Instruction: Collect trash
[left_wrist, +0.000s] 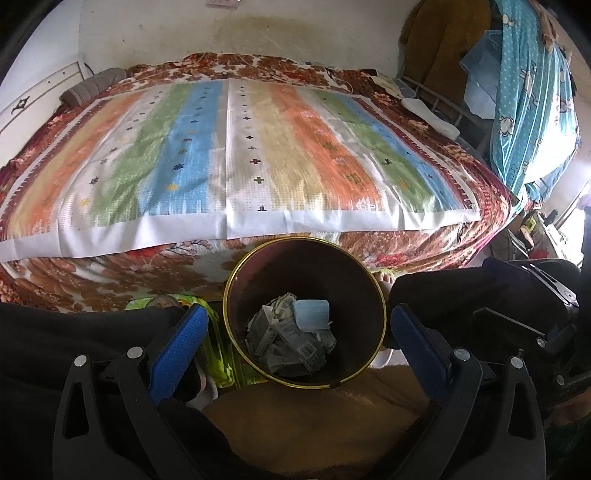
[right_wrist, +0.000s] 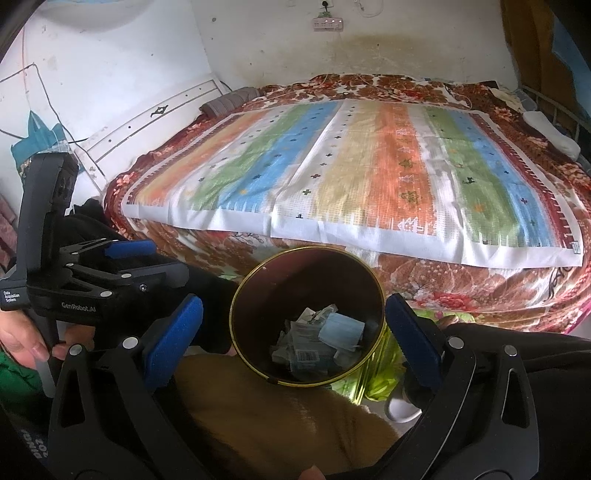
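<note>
Striped bedspread (left_wrist: 236, 155) fills upper frame, cleared; my left gripper (left_wrist: 295, 332) and right gripper (right_wrist: 293, 328) hang spread, empty, above bin (left_wrist: 236, 280) holding collected trash (left_wrist: 291, 339).

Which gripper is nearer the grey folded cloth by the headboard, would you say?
Left, probably: the left gripper hovers at the bin's left, toward the grey cloth; the right gripper is farther right.

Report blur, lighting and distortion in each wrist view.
Left wrist view: striped bedspread smeared by motion blur, bin fairly sharp, bright glare at right edge, fisheye bending the bed. Right wrist view: bedspread also blurred, bin trash legible, dark vignetted corners.
</note>
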